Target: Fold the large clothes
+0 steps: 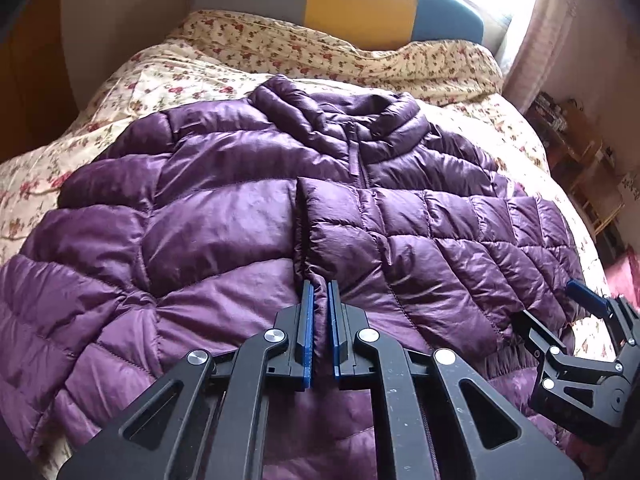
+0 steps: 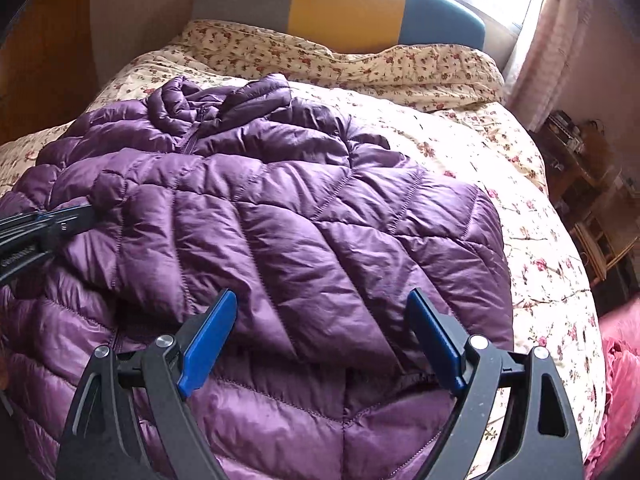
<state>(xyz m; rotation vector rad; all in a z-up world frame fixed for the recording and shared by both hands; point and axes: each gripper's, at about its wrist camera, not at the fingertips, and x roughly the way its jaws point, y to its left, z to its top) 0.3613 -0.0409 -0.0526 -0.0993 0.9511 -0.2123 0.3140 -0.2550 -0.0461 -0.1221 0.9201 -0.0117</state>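
On the bed (image 1: 460,80), the puffy, light, slippery jacket (image 1: 224,216): left hand-held gripper (image 1: 319,292) pinches its cuff edge; right hand-held gripper (image 2: 320,304) spread over the near hem.

The puffer jacket (image 1: 248,208) is showing thin purple cloth, glossy and crinkled, quilted in stitched puffy panels that are catching the window light. Under it, the floral bedspread (image 1: 400,60) is looking like soft matt cotton. The left gripper (image 1: 319,292) is showing matt black plastic arms with shiny metal pivot pins, its smooth blue pads pressing the jacket's cuff. The right gripper (image 2: 322,300) is wearing the same finish. At the far end, the headboard (image 2: 348,0) is looking like matt woven fabric.
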